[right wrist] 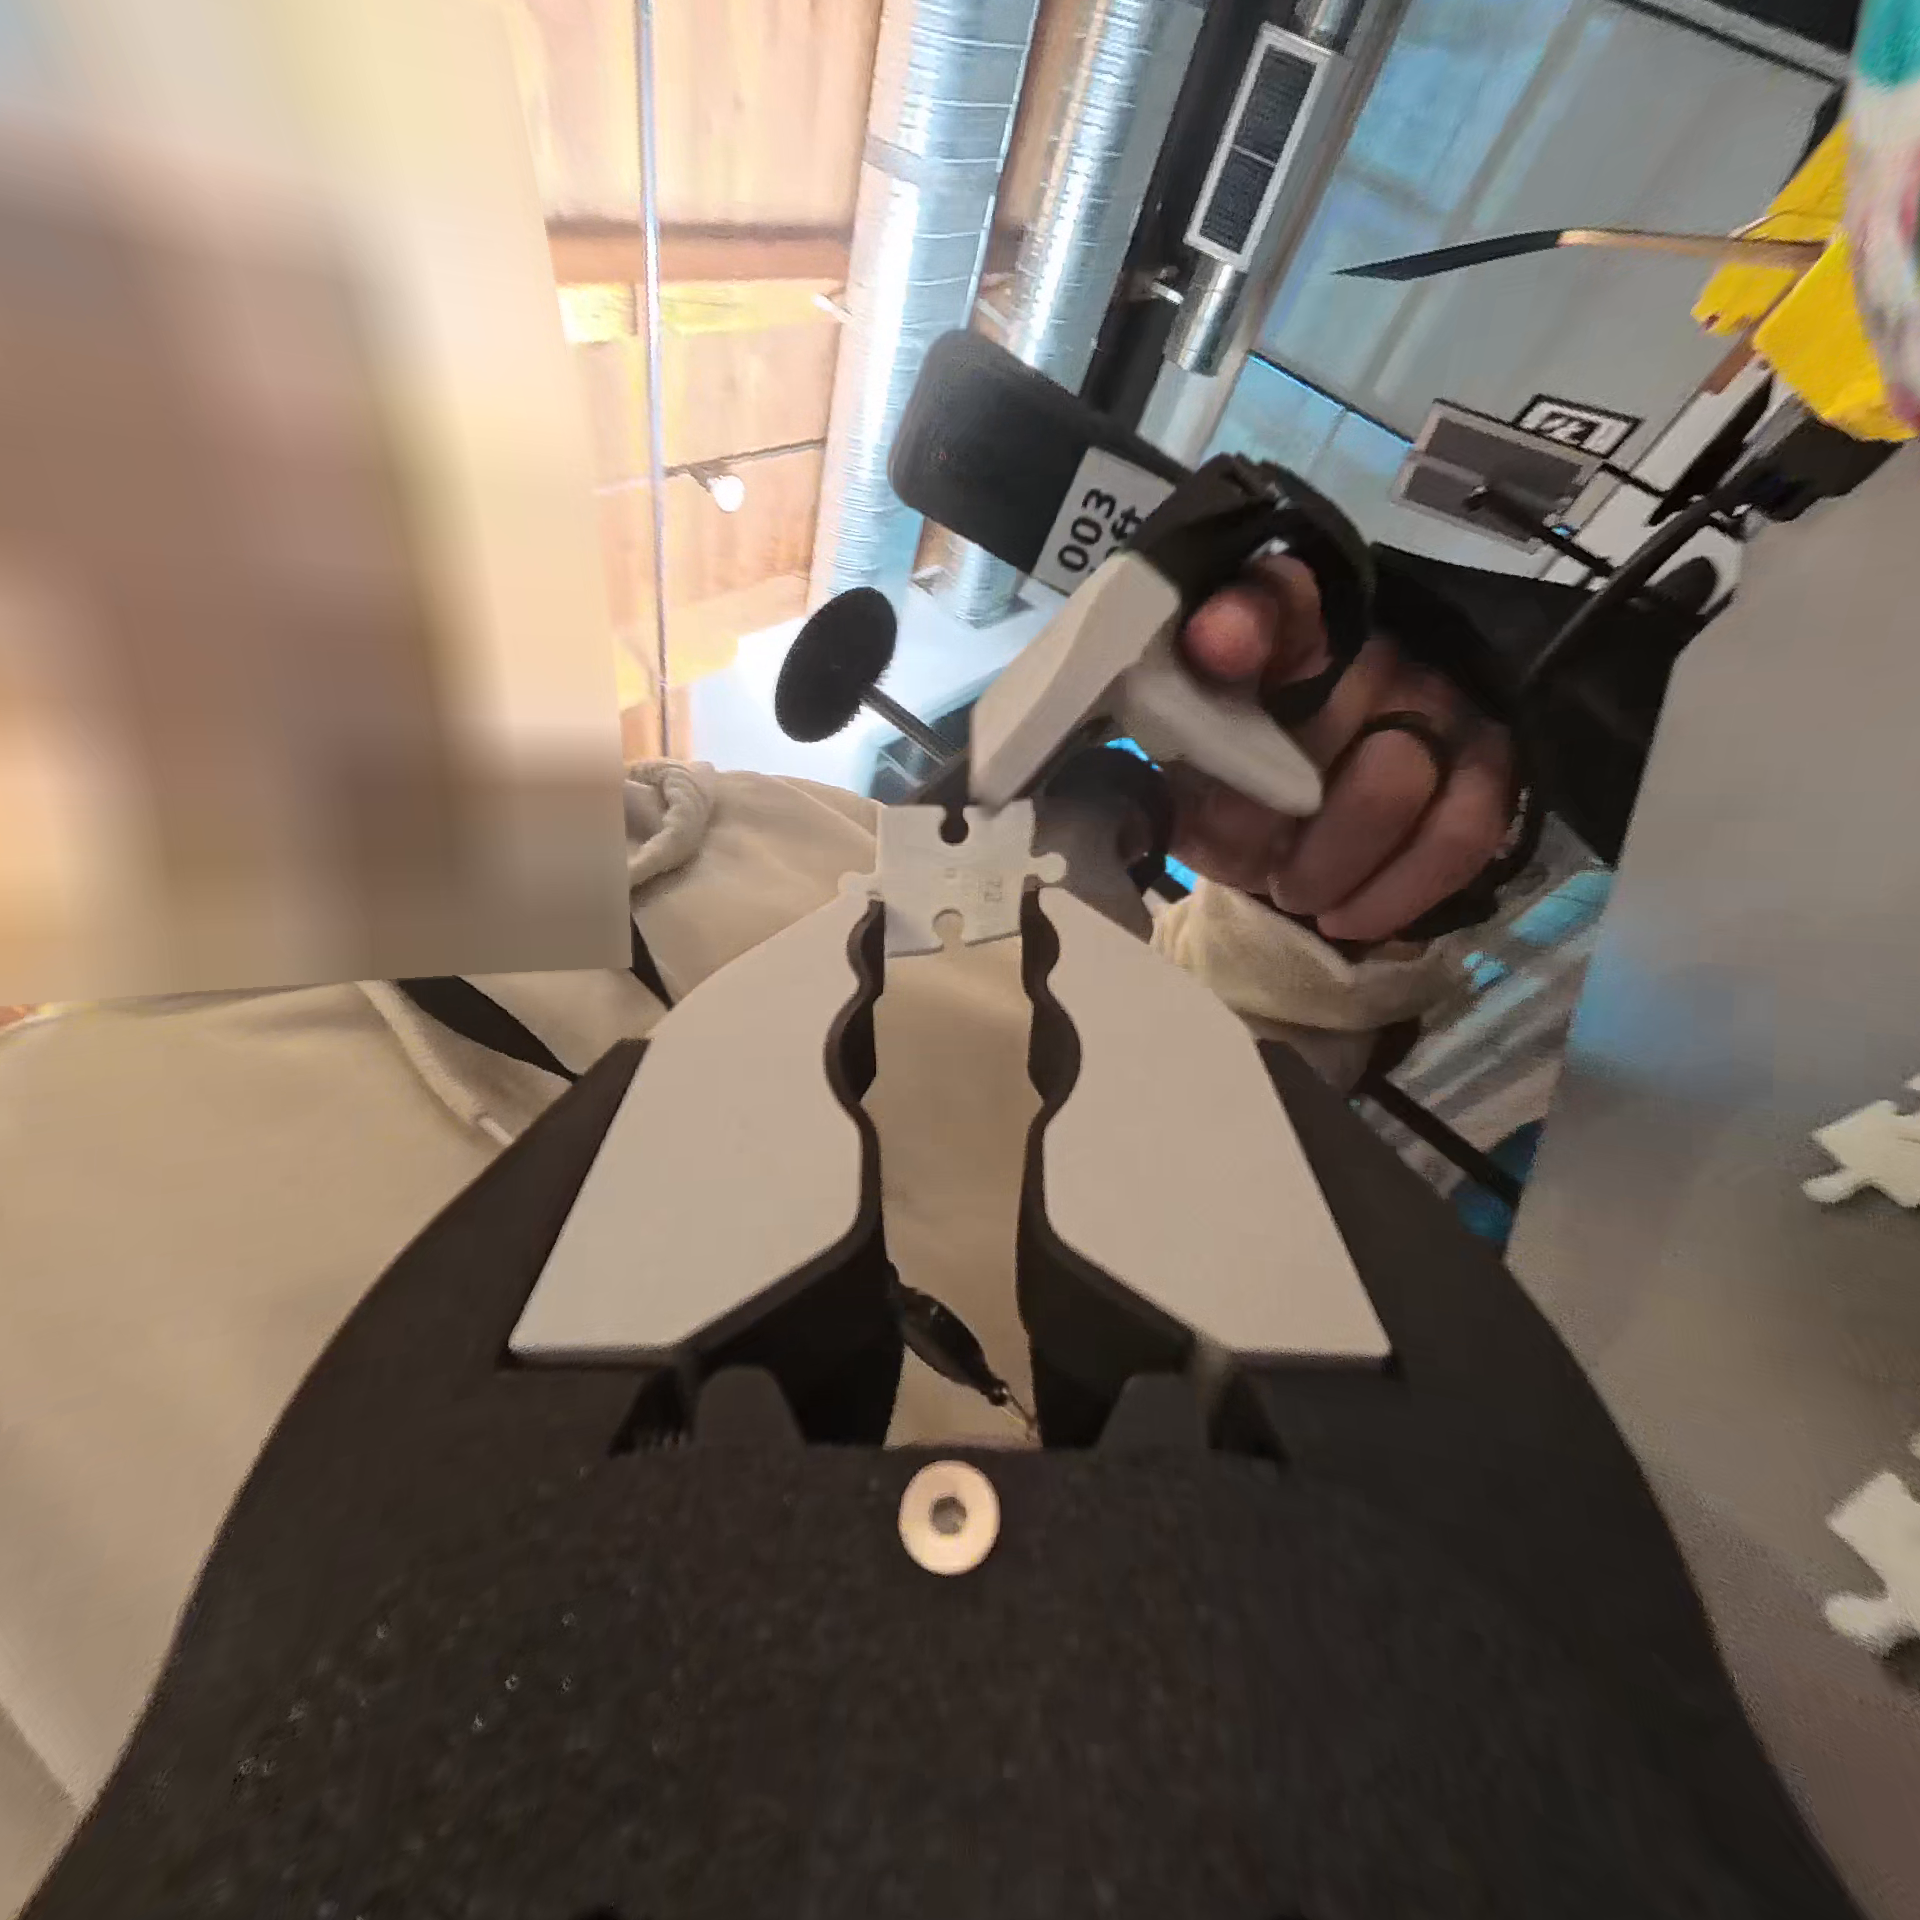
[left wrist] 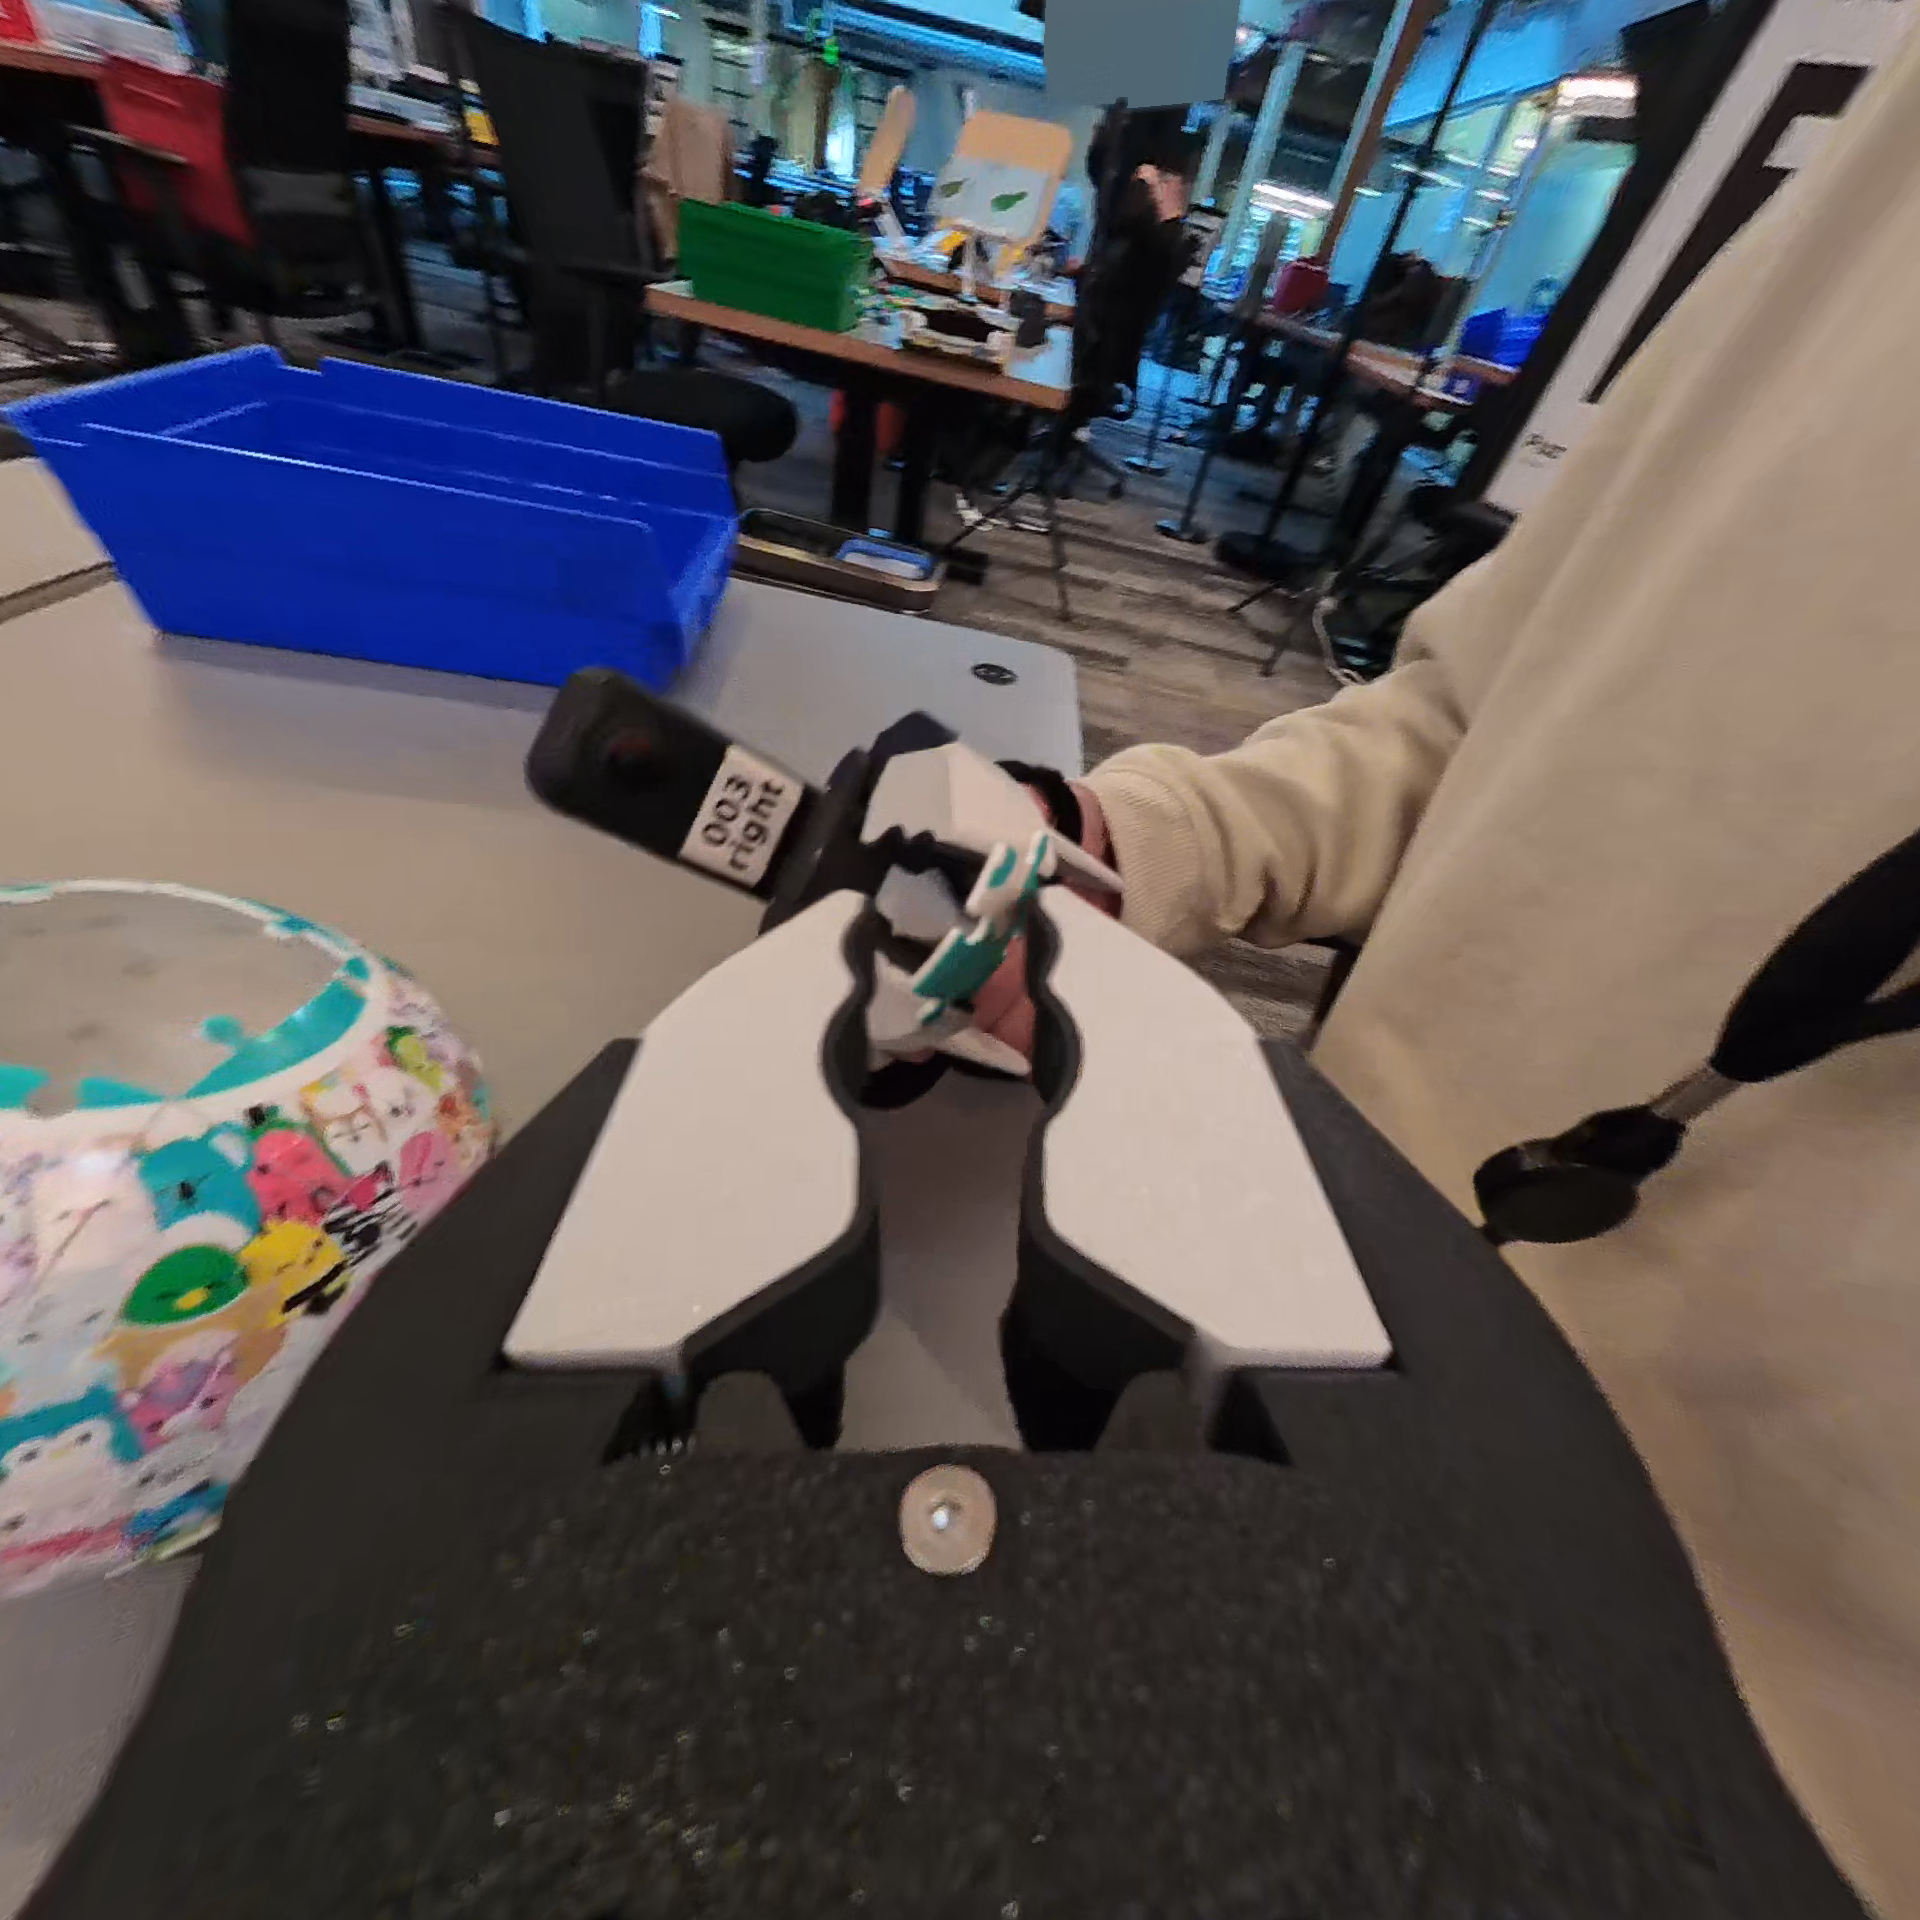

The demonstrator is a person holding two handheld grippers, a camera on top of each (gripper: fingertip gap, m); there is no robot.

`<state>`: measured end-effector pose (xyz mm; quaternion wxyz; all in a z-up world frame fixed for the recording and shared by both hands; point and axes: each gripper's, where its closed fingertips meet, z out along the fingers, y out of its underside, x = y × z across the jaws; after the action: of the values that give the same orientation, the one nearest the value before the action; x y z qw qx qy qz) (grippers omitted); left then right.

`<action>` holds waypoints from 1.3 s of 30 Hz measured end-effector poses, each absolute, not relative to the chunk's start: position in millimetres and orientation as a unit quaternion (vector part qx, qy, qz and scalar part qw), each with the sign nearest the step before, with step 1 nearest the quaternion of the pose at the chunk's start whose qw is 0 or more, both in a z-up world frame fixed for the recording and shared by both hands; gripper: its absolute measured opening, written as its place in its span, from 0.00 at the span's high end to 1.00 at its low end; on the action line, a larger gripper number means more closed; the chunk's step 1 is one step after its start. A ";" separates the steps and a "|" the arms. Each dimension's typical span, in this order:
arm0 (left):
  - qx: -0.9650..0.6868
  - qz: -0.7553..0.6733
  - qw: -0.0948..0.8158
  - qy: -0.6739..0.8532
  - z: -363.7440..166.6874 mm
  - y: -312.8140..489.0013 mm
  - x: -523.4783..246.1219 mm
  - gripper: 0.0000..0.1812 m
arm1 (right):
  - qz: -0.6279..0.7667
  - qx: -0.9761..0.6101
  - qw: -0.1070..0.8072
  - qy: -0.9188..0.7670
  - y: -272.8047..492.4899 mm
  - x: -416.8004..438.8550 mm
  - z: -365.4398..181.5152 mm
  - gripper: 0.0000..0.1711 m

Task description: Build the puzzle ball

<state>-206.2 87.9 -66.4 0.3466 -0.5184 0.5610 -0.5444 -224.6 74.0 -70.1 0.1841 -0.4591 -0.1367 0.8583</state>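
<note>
The part-built puzzle ball (left wrist: 208, 1195) stands on the table at the left, open at the top, with colourful cartoon prints. Its edge also shows in the right wrist view (right wrist: 1881, 125). My right gripper (right wrist: 956, 920) is shut on a puzzle piece (right wrist: 961, 883), held by its edges with the white back toward the camera. In the left wrist view the piece (left wrist: 982, 925) shows teal and white, edge-on. My left gripper (left wrist: 956, 935) is open, with one fingertip on each side of the piece. In the right wrist view one of its fingers (right wrist: 1039, 707) touches the piece's top edge.
A blue bin (left wrist: 395, 520) stands at the back of the grey table (left wrist: 364, 790). Loose white puzzle pieces (right wrist: 1870, 1153) lie on the table at the right. A person in a beige top (left wrist: 1662, 727) holds both grippers close to the body. The grippers are tip to tip, or close to it.
</note>
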 end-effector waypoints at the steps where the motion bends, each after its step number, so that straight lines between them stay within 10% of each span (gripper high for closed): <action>1: -0.510 -0.554 0.335 0.566 -65.6 84.6 -207.2 0.91 | 0.870 -0.443 0.172 -0.129 73.6 -224.7 -69.1 0.86; 25: -0.601 -0.574 0.183 0.526 -97.8 99.4 -225.1 0.99 | 0.577 -0.671 0.292 -0.362 101.1 -234.5 -94.0 0.99; 39: -0.647 -0.460 0.407 0.452 -74.3 180.4 -240.5 0.91 | 0.613 -0.689 0.369 -0.115 207.0 -205.1 -71.3 0.99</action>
<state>-240.5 180.4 -74.3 0.4066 -0.6472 0.4517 -0.4603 -205.1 207.0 -71.3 0.3691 -0.6893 -0.1149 0.6128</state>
